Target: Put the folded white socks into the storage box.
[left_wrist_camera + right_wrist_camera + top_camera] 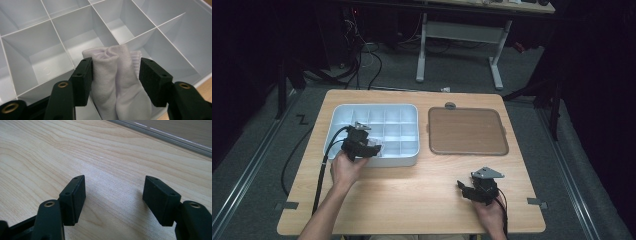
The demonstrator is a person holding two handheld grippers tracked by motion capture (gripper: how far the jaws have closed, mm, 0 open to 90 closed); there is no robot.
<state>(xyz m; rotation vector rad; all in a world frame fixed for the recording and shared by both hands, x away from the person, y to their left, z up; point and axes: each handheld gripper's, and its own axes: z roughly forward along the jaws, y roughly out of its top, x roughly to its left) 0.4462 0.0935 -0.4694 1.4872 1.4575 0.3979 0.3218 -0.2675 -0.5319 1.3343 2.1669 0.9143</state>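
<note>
The left tool [116,72] has its jaws spread part-way with a rolled white sock [117,82] between them; the near pad touches the cloth on one side, a sliver of gap shows at the other pad, so I read the grip as let go rather than pinching; the sock stands on end in a compartment at the near edge of the white divided tray [409,111], its ribbed cuff leaning against a divider. To finish the placing well, the jaws should be spread a little wider before the hand lifts, so neither pad drags the cloth back out; the lift should go straight up along the sock, not sideways, since the thin dividers sit close and a snag could tip the roll into the neighbouring cell. The right tool [473,190] rests spread and empty over the bare counter [412,200], well apart from the tray, near the brown mat [467,131]; it can stay put.
</note>
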